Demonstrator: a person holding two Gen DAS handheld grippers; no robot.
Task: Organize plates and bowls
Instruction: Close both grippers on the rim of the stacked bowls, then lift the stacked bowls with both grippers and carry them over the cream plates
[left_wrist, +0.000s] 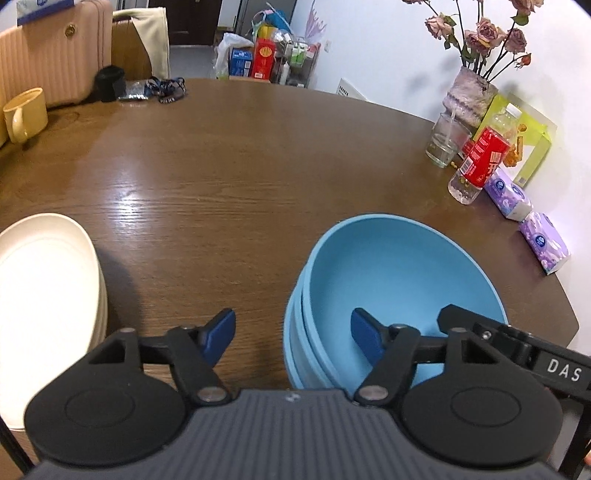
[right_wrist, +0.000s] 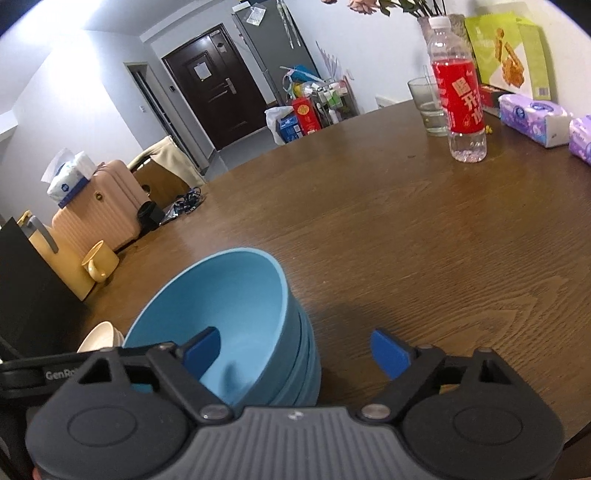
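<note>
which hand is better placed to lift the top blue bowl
Right, probably: the right gripper is open astride the blue bowls' near rim. The left gripper is also open, but centred beside the stack.

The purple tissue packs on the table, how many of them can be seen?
2. One tissue pack lies just right of the red-labelled bottle. The second tissue pack lies beside it, nearer the table edge. Others may be hidden out of frame.

Sky-blue bowls (left_wrist: 399, 280), cream plates (left_wrist: 44, 288), brown wood-grain table (left_wrist: 240, 177), red-labelled bottle (right_wrist: 460, 99)
</note>
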